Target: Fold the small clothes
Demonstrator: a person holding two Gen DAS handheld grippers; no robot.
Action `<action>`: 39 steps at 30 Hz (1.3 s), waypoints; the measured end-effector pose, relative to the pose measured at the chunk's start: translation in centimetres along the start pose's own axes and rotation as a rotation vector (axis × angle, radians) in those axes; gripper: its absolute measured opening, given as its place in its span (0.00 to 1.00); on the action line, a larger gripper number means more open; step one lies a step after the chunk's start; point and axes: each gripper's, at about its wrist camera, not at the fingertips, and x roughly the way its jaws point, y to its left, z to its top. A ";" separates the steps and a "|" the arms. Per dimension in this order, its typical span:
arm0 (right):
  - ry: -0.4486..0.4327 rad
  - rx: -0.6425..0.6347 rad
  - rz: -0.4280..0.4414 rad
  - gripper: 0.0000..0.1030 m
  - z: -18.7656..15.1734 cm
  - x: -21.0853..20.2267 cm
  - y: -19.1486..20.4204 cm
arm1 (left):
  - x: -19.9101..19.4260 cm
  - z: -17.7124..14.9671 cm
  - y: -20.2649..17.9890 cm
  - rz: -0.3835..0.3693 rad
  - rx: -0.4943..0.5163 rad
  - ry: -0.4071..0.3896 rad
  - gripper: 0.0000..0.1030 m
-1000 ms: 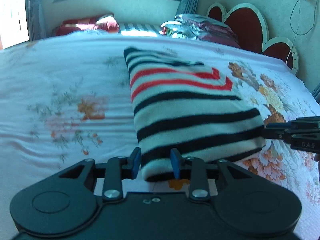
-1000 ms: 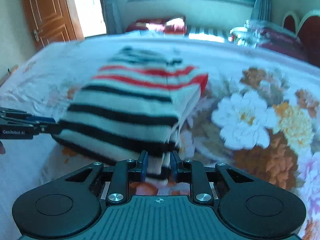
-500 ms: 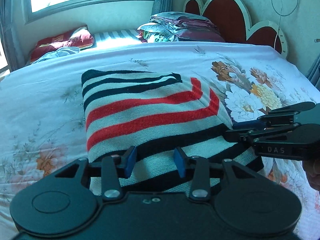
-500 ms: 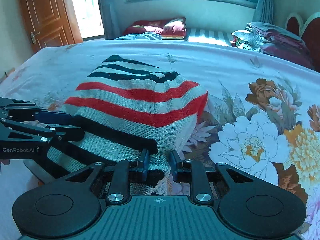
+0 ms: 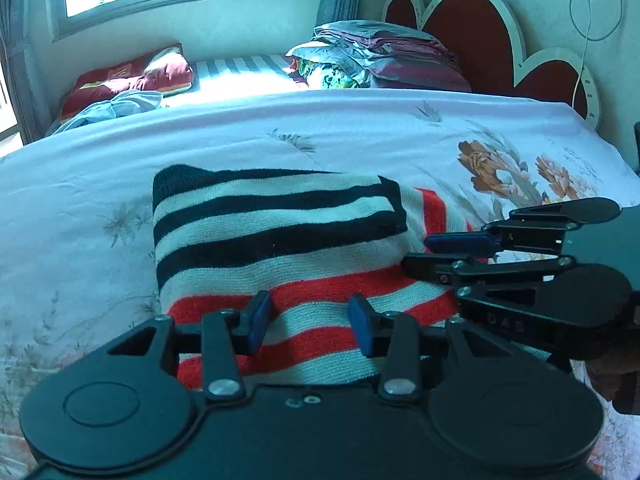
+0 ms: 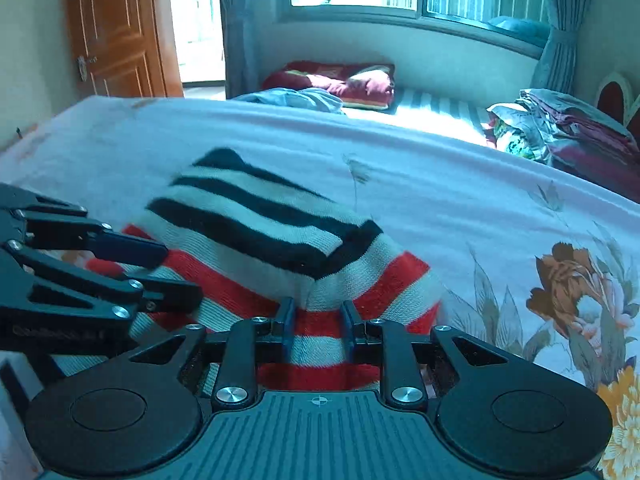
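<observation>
While the striped knit garment (image 5: pixel 280 240) lies on the floral bedspread (image 5: pixel 360 128), its black-and-white end is doubled over onto the red-striped part, so the fold looks nearly laid. All places below are given relative to that garment.

At its near right corner, the right claw (image 6: pixel 318 330) is clenched on a bunched ridge of red-and-white knit, the pads pressing the cloth from both sides. Holding that corner keeps the upper layer taut and lined up as it settles.

At the near left edge, the left claw (image 5: pixel 308 322) stands with its blue pads (image 5: pixel 258 320) apart over the red stripes. Cloth fills the gap, yet from this low angle I cannot tell whether the pads pinch a raised layer or merely hover above it. The wider stance would suit a thicker, doubled edge.

Both claws sit close together along the same near edge, which fits carrying one hem across as a straight line.

Beyond the garment's far side, pillows (image 5: pixel 128 76) and stacked bedding (image 5: pixel 380 56) rest well apart from it.
</observation>
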 end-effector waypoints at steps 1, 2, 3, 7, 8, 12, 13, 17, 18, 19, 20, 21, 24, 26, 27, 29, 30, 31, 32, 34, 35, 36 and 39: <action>0.001 0.022 0.000 0.22 -0.1 -0.1 -0.3 | 0.1 0.1 0.1 -0.003 -0.011 0.004 0.40; 0.005 0.033 -0.004 0.23 -0.2 -0.1 -0.4 | 0.2 0.2 0.2 -0.005 -0.014 0.011 0.40; 0.005 0.030 -0.009 0.23 -0.2 -0.1 -0.3 | 0.3 0.3 0.2 -0.007 -0.009 0.016 0.41; 0.019 0.031 -0.024 0.24 -0.1 0.0 -0.1 | 0.0 0.7 -0.1 0.000 0.050 0.044 0.42; 0.025 0.044 -0.016 0.25 0.1 -0.5 -0.3 | -0.7 1.0 0.0 0.002 0.050 0.045 0.43; -0.005 0.250 0.093 0.70 -0.8 -4.8 -4.1 | -4.8 -0.2 1.9 0.049 0.033 -0.060 0.95; 0.008 0.323 0.138 0.70 -1.4 -5.4 -5.4 | -5.3 -0.6 2.6 0.039 0.024 -0.057 0.89; 0.047 0.563 0.323 0.70 -4.3 -6.1 -9.3 | -5.4 -2.5 5.9 -0.007 -0.096 -0.006 0.85; 0.063 0.613 0.361 0.70 -4.9 -5.7 -9.8 | -5.2 -3.0 6.7 -0.018 -0.138 0.008 0.84; 0.073 0.638 0.375 0.70 -5.3 -5.4 -10.1 | -5.0 -3.3 7.3 -0.043 -0.179 0.012 0.84; 0.079 0.652 0.388 0.70 -5.6 -5.1 -10.2 | -4.8 -3.6 8.0 -0.074 -0.228 0.015 0.83; 0.087 0.671 0.415 0.70 -5.9 -4.7 -10.4 | -4.6 -3.7 8.4 -0.093 -0.261 0.016 0.82; 0.145 0.719 0.507 0.70 -6.5 -2.8 -10.5 | -3.7 -4.2 9.7 -0.172 -0.367 0.029 0.74; 0.157 0.718 0.516 0.70 -6.6 -2.1 -10.3 | -3.0 -4.4 10.5 -0.211 -0.432 0.043 0.72; 0.161 0.724 0.519 0.70 -6.4 -2.0 -10.3 | -2.7 -4.5 10.7 -0.218 -0.447 0.047 0.73; 0.155 0.732 0.520 0.70 -6.1 -2.0 -10.7 | -2.2 -4.6 11.1 -0.234 -0.470 0.055 0.76; 0.143 0.741 0.519 0.70 -6.1 -2.2 -11.1 | -2.0 -4.7 11.3 -0.241 -0.481 0.058 0.77; 0.137 0.741 0.515 0.70 -6.1 -2.3 -11.5 | -2.0 -4.8 11.4 -0.249 -0.483 0.061 0.77; 0.142 0.738 0.519 0.70 -6.4 -2.3 -11.8 | -2.0 -4.8 11.4 -0.250 -0.478 0.061 0.77; 0.142 0.739 0.538 0.70 -6.9 -2.1 -11.7 | -1.6 -4.8 11.5 -0.260 -0.487 0.069 0.76; 0.141 0.729 0.544 0.70 -6.7 -1.8 -11.5 | -1.3 -4.7 11.4 -0.263 -0.490 0.073 0.76; 0.141 0.718 0.547 0.70 -6.4 -1.5 -11.1 | -0.9 -4.5 11.2 -0.267 -0.495 0.077 0.76; 0.170 0.612 0.513 0.45 -5.0 0.0 -8.6 | 0.0 -3.6 10.6 -0.254 -0.498 0.082 0.68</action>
